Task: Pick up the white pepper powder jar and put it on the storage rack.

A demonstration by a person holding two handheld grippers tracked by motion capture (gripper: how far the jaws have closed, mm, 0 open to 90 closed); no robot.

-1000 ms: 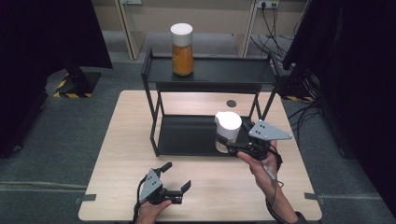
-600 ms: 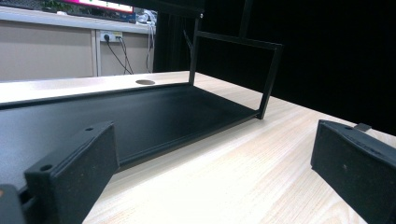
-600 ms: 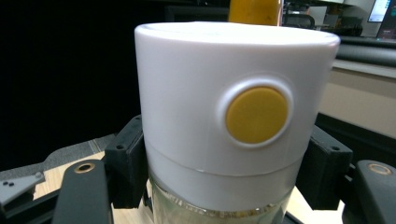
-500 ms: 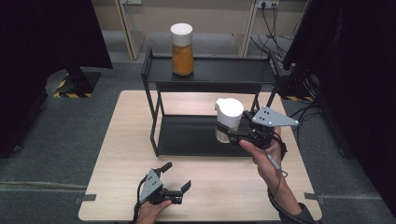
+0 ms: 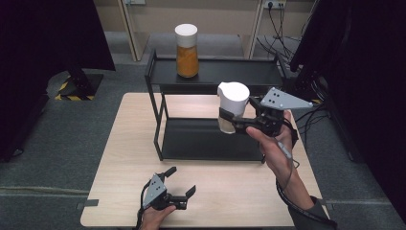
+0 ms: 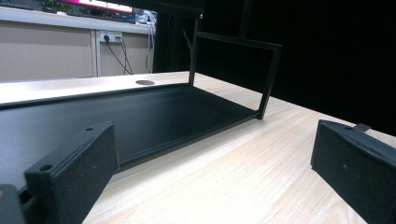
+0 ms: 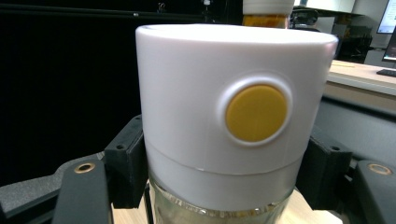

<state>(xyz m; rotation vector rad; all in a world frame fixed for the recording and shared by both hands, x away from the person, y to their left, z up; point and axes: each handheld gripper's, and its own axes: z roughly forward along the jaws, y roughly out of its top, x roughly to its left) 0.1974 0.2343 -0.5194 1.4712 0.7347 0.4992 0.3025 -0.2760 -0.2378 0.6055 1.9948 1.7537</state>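
Observation:
My right gripper [image 5: 229,118] is shut on a clear jar with a white lid [image 5: 232,108] and holds it in the air above the black rack's lower shelf [image 5: 201,141]. In the right gripper view the white lid [image 7: 233,112] with its yellow round button [image 7: 256,113] sits between the black pads [image 7: 125,168]. A second jar with orange contents [image 5: 186,50] stands on the rack's top shelf [image 5: 230,72]. My left gripper [image 5: 182,184] rests open near the table's front edge, nothing between its pads [image 6: 74,172].
The black two-level rack stands on the light wooden table [image 5: 129,143]. A small round dark spot [image 6: 144,82] lies on the tabletop behind the rack. Dark curtains and cables border the table on the left and right.
My right gripper has lifted the white-lidded jar upward from the lower shelf level toward the height of the top shelf. The left gripper has stayed where it was.

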